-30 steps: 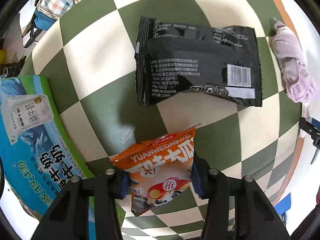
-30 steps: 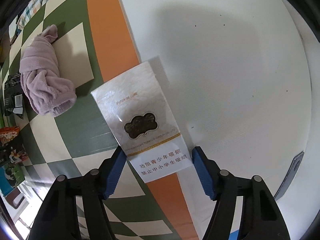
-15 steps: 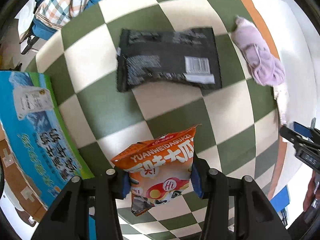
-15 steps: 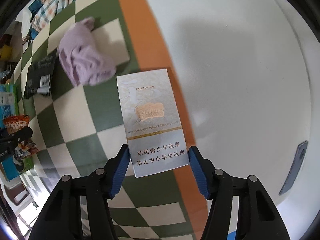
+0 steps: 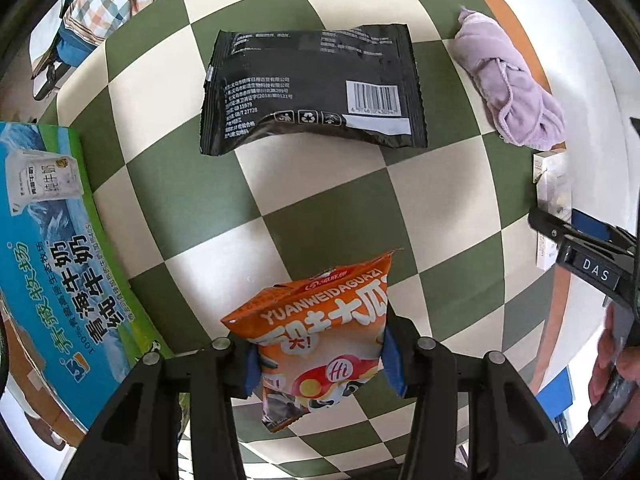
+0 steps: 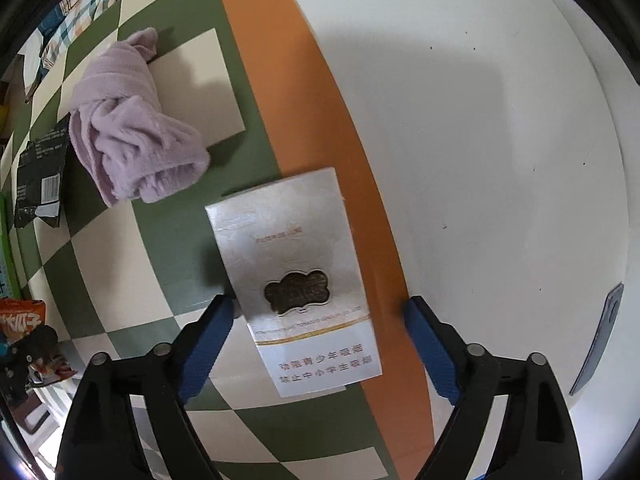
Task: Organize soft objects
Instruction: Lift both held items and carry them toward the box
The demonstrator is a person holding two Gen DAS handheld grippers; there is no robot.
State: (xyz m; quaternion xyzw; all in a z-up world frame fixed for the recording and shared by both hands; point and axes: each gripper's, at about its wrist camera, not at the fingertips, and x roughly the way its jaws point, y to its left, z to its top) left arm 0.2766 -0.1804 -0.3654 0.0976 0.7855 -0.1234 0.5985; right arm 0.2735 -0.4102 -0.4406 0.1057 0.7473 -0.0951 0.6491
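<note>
Green-and-cream checkered surface (image 5: pixel 328 216): left gripper (image 5: pixel 320 354) clamps the orange crinkly snack bag (image 5: pixel 320 344) above it; right gripper (image 6: pixel 320 344), jaws apart, straddles the white cigarette pack (image 6: pixel 296 280). Thin foil could slip out.

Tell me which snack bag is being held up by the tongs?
The orange snack bag. The left tongs pinch it on both sides, above the checkered cloth. The black snack bag just lies flat, untouched.
</note>
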